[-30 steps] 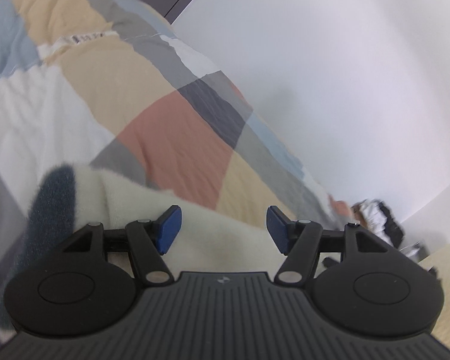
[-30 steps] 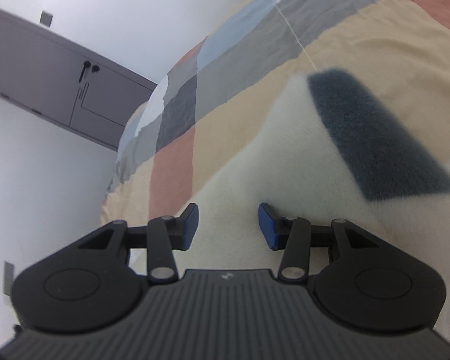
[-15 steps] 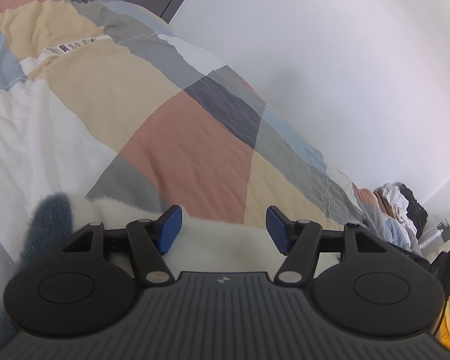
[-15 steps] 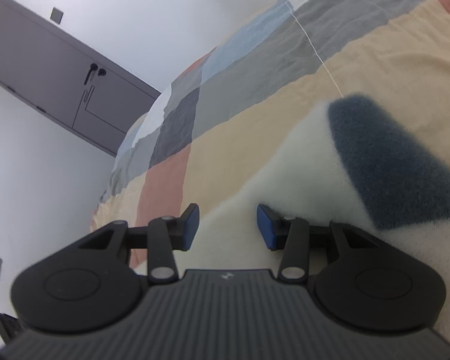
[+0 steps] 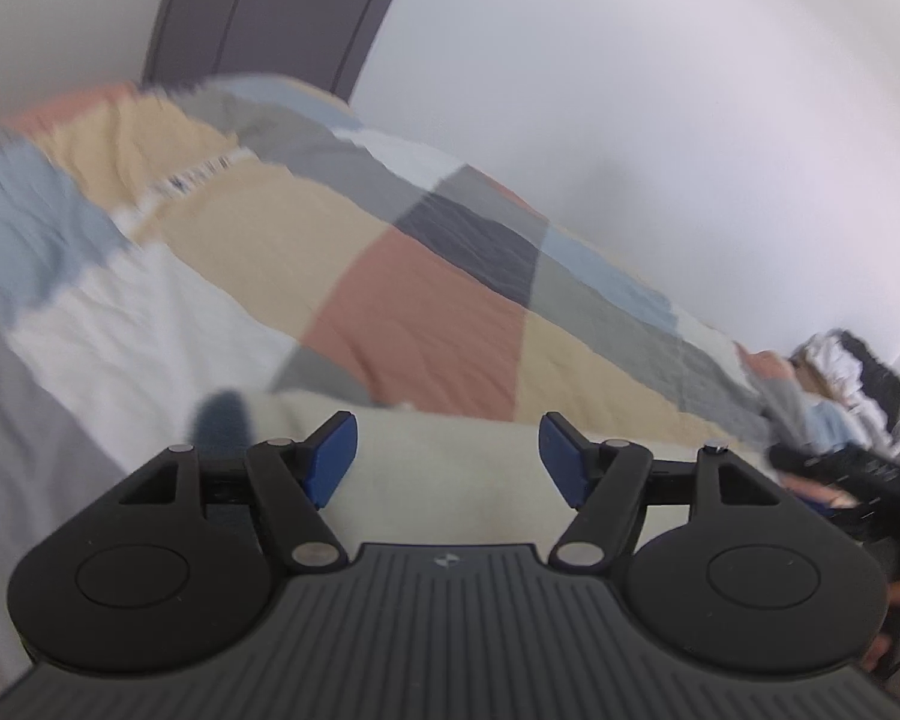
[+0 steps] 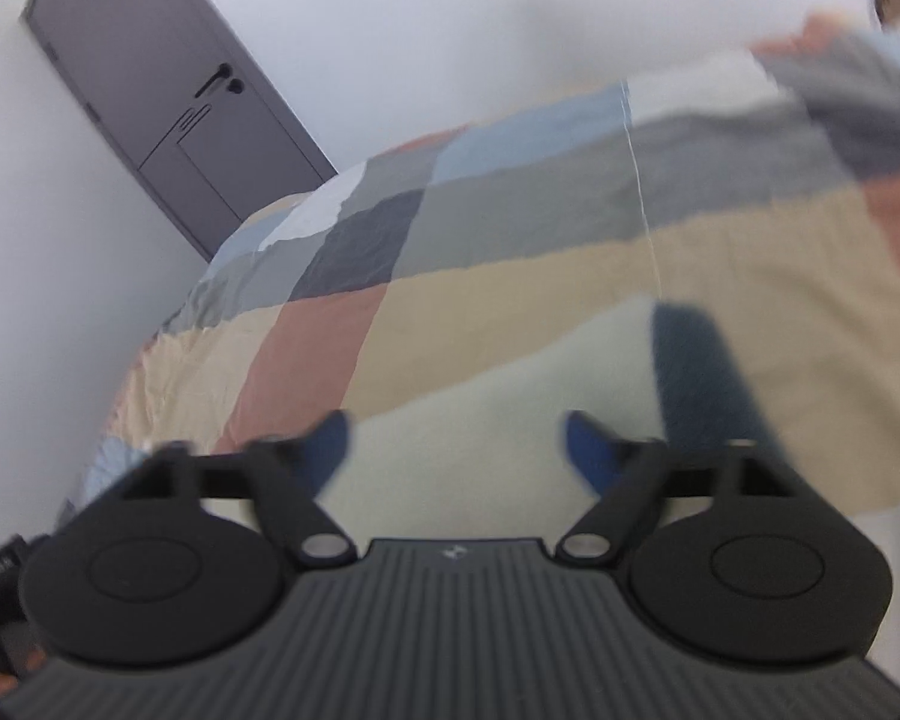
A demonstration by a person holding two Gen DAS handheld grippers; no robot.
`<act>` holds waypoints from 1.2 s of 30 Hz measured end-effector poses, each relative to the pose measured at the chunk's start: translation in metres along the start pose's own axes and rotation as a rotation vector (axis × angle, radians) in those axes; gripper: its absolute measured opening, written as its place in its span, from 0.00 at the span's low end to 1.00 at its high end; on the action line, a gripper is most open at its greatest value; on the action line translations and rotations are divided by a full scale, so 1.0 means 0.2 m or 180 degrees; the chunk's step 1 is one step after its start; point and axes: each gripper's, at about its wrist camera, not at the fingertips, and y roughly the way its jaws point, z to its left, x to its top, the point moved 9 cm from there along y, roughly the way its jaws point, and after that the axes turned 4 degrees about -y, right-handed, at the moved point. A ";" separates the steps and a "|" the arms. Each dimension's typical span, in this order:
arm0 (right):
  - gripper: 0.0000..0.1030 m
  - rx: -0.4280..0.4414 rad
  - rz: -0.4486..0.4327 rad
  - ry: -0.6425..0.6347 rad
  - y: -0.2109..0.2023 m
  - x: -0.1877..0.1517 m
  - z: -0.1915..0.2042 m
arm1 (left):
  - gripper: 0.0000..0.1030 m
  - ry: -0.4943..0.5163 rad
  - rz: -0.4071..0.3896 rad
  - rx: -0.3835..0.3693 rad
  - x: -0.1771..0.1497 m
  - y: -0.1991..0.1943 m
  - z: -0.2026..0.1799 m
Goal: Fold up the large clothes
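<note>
A cream fleece garment (image 5: 450,468) with a dark blue stripe (image 5: 222,423) lies on a bed covered by a patchwork quilt (image 5: 414,312). In the right wrist view the garment (image 6: 486,420) spreads below the fingers, its blue stripe (image 6: 699,372) running away to the right. My left gripper (image 5: 447,459) is open and empty, held over the garment's near edge. My right gripper (image 6: 456,450) is open and empty above the cream fabric, its fingertips blurred.
A grey door (image 6: 168,120) stands in the white wall behind the bed; it also shows in the left wrist view (image 5: 270,6). A pile of other clothes (image 5: 840,366) lies at the bed's far right. A dark object (image 5: 858,474) sits near it.
Both grippers have drawn back and tilted up from the garment, so more of the quilt and door shows. The right gripper's jaws have opened wider. Both views are now motion-blurred.
</note>
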 end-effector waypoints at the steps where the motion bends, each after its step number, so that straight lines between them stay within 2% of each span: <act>1: 0.84 -0.0055 -0.0058 -0.0073 -0.03 0.01 0.00 | 0.72 0.0066 -0.0060 0.0085 0.01 -0.03 0.02; 4: 0.88 -0.0267 -0.0192 -0.0319 -0.11 0.05 -0.02 | 0.73 0.0198 -0.0179 0.0355 0.02 -0.10 0.09; 8: 0.88 -0.0522 -0.0207 -0.0414 -0.12 0.07 -0.12 | 0.73 0.0094 -0.0160 0.0536 0.03 -0.09 0.21; 11: 0.88 -0.0626 -0.0104 -0.0313 -0.05 0.09 -0.21 | 0.73 -0.0149 -0.0013 0.0481 0.01 -0.01 0.29; 14: 0.88 -0.0530 0.0027 -0.0114 0.05 0.08 -0.27 | 0.73 -0.0359 0.0096 0.0422 -0.03 0.08 0.35; 16: 0.87 -0.0499 0.0101 -0.0035 0.11 0.07 -0.28 | 0.67 -0.0536 0.0112 0.0312 -0.03 0.10 0.37; 18: 0.89 -0.0505 0.0131 -0.0029 0.17 0.04 -0.29 | 0.61 -0.0542 0.0078 0.0305 -0.03 0.11 0.36; 21: 0.87 -0.0635 0.0177 -0.0148 0.23 0.01 -0.29 | 0.49 -0.0371 0.0010 0.0312 -0.02 0.11 0.33; 24: 0.77 -0.0643 0.0173 -0.0130 0.25 -0.02 -0.28 | 0.37 -0.0376 -0.0037 0.0271 -0.01 0.12 0.33; 27: 0.51 -0.0620 0.0120 -0.0241 0.22 -0.01 -0.24 | 0.26 -0.0513 -0.0122 0.0156 0.04 0.09 0.35; 28: 0.39 -0.0591 0.0069 -0.0304 0.19 0.01 -0.23 | 0.22 -0.0529 -0.0160 0.0134 0.06 0.08 0.34; 32: 0.30 -0.0376 -0.0162 -0.0327 0.06 0.08 -0.18 | 0.20 -0.0494 -0.0274 0.0052 0.11 0.02 0.31; 36: 0.29 -0.0273 -0.0447 -0.0248 -0.05 0.16 -0.16 | 0.18 -0.0497 -0.0477 -0.0124 0.17 -0.02 0.26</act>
